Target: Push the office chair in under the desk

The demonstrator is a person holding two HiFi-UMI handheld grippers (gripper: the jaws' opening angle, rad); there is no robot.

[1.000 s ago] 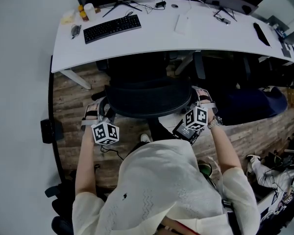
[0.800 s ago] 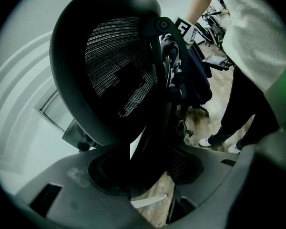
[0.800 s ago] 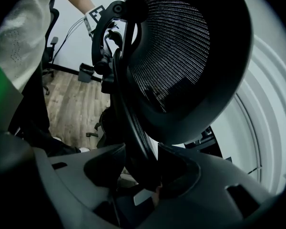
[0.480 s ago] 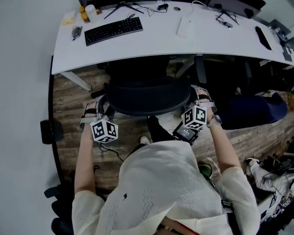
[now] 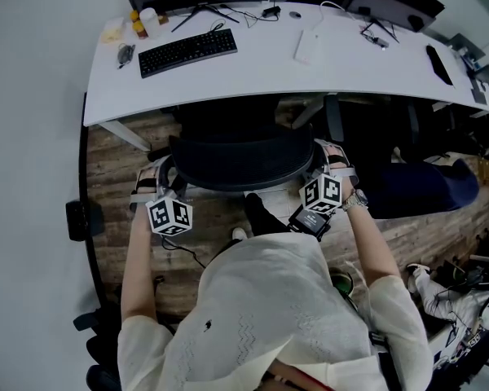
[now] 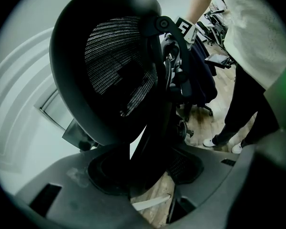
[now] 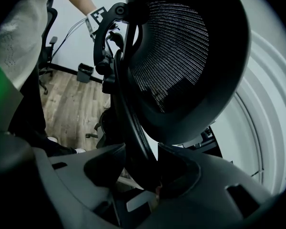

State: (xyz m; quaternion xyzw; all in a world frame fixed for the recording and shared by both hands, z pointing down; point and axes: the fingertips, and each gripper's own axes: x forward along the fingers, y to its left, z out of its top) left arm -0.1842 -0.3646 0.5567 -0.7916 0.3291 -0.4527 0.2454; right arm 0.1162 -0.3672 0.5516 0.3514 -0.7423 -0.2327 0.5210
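The office chair (image 5: 240,157) stood at 12 o'clock from the person, its dark mesh backrest facing them and its seat already hidden beneath the near edge of the white desk (image 5: 253,76). It looked like a fairly heavy thing that would nevertheless roll easily over the plank floor (image 5: 114,190), though it would probably swivel or veer if 1 side were pushed harder than the other. The mesh panel would likely give under pressure, so the stiff rim and frame of the backrest seemed the right places to hold, 1 grip on each side at equal height. That was how it was taken. The left gripper (image 5: 167,184) sat at the backrest's 9 o'clock edge and the right gripper (image 5: 326,168) at its 3 o'clock edge. In each gripper view the dark frame bar ran down between the 2 jaws and filled the gap between their pads, so both claws appeared clamped on the chair, standing wide around that thick rim. Compared with the head view of 1 second before, the backrest and both marker cubes had shifted toward 12 o'clock. The strip of floor between the backrest and the desk edge had narrowed, and the grips had not changed. A further push in the same direction seemed needed.
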